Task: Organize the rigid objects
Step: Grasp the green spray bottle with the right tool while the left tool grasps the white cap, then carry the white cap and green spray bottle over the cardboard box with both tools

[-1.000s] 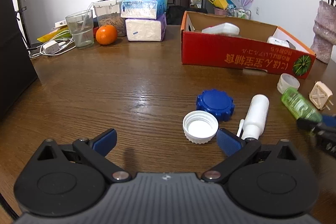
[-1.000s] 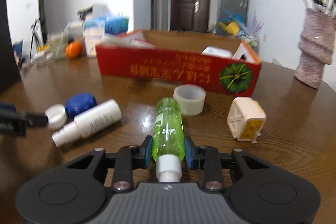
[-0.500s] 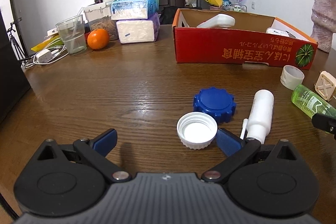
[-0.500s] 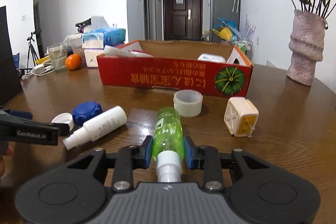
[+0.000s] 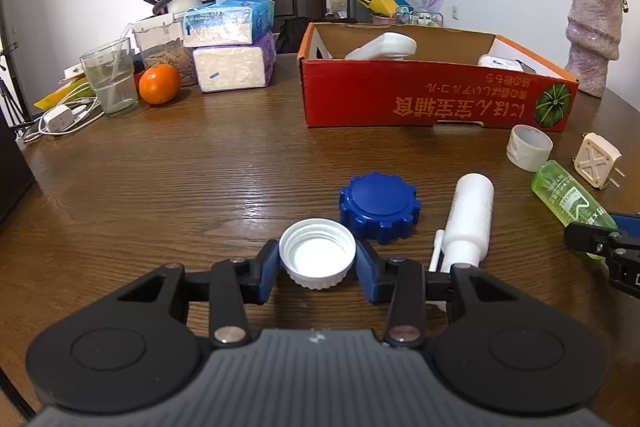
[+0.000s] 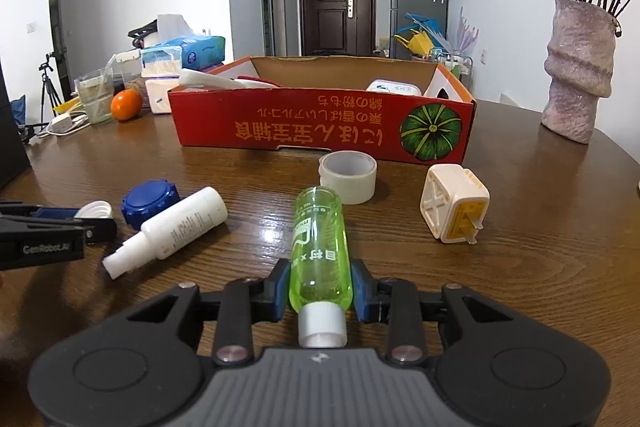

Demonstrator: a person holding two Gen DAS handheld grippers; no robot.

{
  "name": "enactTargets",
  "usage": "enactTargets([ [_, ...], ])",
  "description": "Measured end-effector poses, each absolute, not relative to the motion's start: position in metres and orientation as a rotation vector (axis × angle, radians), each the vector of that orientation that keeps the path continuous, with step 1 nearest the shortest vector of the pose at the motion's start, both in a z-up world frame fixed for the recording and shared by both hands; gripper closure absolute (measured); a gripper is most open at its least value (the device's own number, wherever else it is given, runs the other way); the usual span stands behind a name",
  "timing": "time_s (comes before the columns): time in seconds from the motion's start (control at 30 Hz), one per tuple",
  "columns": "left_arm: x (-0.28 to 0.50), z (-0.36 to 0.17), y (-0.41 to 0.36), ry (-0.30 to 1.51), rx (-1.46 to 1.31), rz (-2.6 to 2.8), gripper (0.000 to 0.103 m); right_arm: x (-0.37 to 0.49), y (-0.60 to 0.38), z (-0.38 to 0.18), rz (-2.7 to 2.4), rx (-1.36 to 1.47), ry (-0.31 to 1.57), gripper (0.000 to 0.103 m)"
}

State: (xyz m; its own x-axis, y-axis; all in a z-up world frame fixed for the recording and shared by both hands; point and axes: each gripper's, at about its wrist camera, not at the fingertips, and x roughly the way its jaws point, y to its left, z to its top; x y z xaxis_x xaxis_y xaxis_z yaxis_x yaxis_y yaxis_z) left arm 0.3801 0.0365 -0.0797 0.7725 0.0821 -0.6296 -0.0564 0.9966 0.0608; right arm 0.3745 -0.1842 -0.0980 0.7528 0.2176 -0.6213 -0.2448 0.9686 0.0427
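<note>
My left gripper (image 5: pixel 317 265) is shut on a white screw cap (image 5: pixel 317 254) that lies open side up on the wooden table (image 5: pixel 168 187). Just beyond it lie a blue ridged lid (image 5: pixel 379 202) and a white spray bottle (image 5: pixel 468 219). My right gripper (image 6: pixel 320 291) is shut on a green transparent bottle (image 6: pixel 320 247), its white cap toward the camera. The same green bottle (image 5: pixel 568 197) shows at the right of the left wrist view. A red cardboard box (image 6: pixel 320 125) stands behind, holding a few white items.
A roll of tape (image 6: pixel 348 177) and a cream cube adapter (image 6: pixel 454 205) lie before the box. A pink vase (image 6: pixel 578 71) stands at the right. Tissue packs (image 5: pixel 232 59), an orange (image 5: pixel 159 89), a glass (image 5: pixel 109 77) and a charger (image 5: pixel 60 118) crowd the far left.
The left gripper's jaws have closed from wide open onto the white cap. The right gripper keeps its hold on the green bottle.
</note>
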Motion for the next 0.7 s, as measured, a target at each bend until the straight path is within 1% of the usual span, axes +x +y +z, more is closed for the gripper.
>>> enactTargets([
  [0.13,0.378,-0.077,0.038,0.673,0.032,0.078,0.061,0.383,-0.179,-0.099,0.223,-0.028,0.681,0.066],
  [0.17,0.378,-0.077,0.038,0.672,0.033,0.081,0.061,0.385,-0.177,-0.099,0.217,-0.03,0.681,0.066],
  [0.23,0.378,-0.077,0.038,0.672,0.03,0.082,0.061,0.387,-0.175,-0.099,0.211,-0.028,0.678,0.073],
  [0.7,0.371,-0.071,0.041,0.642,0.002,0.083,0.061,0.363,-0.181,-0.081,0.239,0.021,0.567,0.073],
])
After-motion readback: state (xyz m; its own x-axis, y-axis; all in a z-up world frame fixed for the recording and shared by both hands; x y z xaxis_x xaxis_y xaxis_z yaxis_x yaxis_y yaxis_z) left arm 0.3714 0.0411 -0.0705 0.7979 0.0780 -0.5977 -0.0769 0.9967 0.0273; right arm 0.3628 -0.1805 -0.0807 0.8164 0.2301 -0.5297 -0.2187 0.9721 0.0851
